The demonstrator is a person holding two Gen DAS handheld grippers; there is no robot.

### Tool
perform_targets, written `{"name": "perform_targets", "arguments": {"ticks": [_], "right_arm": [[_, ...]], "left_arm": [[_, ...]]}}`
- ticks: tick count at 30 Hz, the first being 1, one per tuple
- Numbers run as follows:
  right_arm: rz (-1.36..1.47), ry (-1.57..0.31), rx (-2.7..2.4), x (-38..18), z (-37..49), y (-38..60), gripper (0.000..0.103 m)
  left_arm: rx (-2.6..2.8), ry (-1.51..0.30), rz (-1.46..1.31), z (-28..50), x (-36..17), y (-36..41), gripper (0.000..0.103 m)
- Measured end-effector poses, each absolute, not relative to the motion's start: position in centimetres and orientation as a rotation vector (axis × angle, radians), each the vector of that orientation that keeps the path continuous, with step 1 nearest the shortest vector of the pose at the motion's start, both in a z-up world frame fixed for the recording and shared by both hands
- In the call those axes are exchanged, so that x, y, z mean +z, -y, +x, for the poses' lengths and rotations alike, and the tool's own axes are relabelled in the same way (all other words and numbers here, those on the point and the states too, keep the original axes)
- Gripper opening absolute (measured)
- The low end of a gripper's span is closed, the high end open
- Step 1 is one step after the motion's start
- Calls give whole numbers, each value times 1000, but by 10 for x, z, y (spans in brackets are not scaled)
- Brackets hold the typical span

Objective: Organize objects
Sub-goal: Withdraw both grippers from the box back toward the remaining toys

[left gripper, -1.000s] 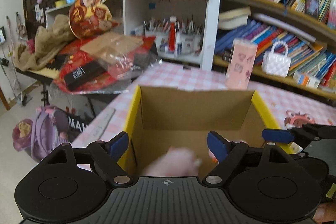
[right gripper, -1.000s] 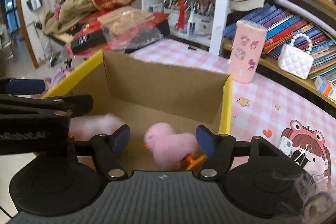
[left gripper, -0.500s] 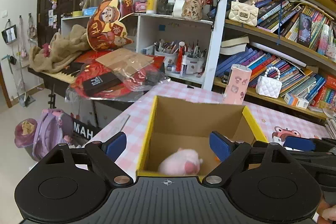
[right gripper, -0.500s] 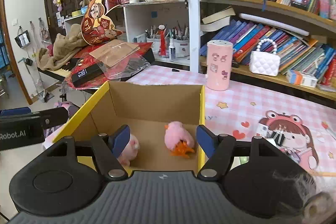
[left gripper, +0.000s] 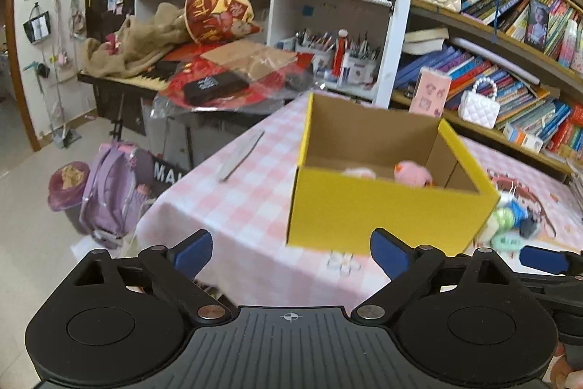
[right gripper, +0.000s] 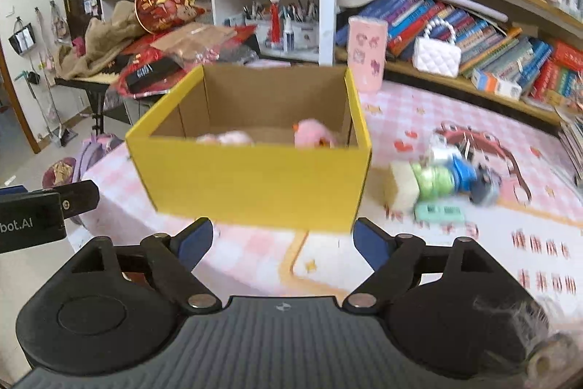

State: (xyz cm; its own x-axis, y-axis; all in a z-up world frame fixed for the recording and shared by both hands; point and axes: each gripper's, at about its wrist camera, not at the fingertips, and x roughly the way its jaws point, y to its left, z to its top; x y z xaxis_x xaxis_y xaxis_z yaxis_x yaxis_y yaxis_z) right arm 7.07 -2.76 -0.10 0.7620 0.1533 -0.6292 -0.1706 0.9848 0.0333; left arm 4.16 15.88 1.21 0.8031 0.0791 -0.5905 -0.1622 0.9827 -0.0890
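A yellow cardboard box (left gripper: pixel 382 217) (right gripper: pixel 255 185) stands open on the pink checked table. Inside lie a pink plush chick (right gripper: pixel 313 133) (left gripper: pixel 413 173) at the right and a paler pink plush (right gripper: pixel 226 136) (left gripper: pixel 359 172) at the left. My left gripper (left gripper: pixel 291 252) is open and empty, held back from the box's near left side. My right gripper (right gripper: pixel 282 239) is open and empty, in front of the box. A small heap of toys (right gripper: pixel 441 181) (left gripper: pixel 510 221) lies on the table right of the box: a beige block, a green roll, a blue piece, a mint green piece.
A pink tin (right gripper: pixel 366 53) stands behind the box near the bookshelf (right gripper: pixel 473 35). A white quilted purse (right gripper: pixel 435 55) sits on the shelf. The table edge (left gripper: pixel 175 225) drops at the left to a purple backpack (left gripper: pixel 113 192) on the floor. A cluttered keyboard stand (left gripper: pixel 218 79) is beyond.
Both grippers have drawn back and away from the box, open and empty throughout. The two pink plush toys lie in the box. The toy heap has come into view.
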Motion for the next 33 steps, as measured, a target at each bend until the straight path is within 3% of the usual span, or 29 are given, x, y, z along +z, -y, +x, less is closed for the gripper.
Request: {"name": "perform_targets", "arguments": {"ticks": [9,15,33], "right_arm": [[67,-723,77,-17,26,43,86],[85,-740,-1,-24,4,54,92],[153,-740,-251,-25,-45,115,93]], "left_arm": [[120,-648,-96,4,3,-152,97],[79,-660,-55,-10,-2,-140,98],[-218,-694,11,-10,-10,-74,98]]}}
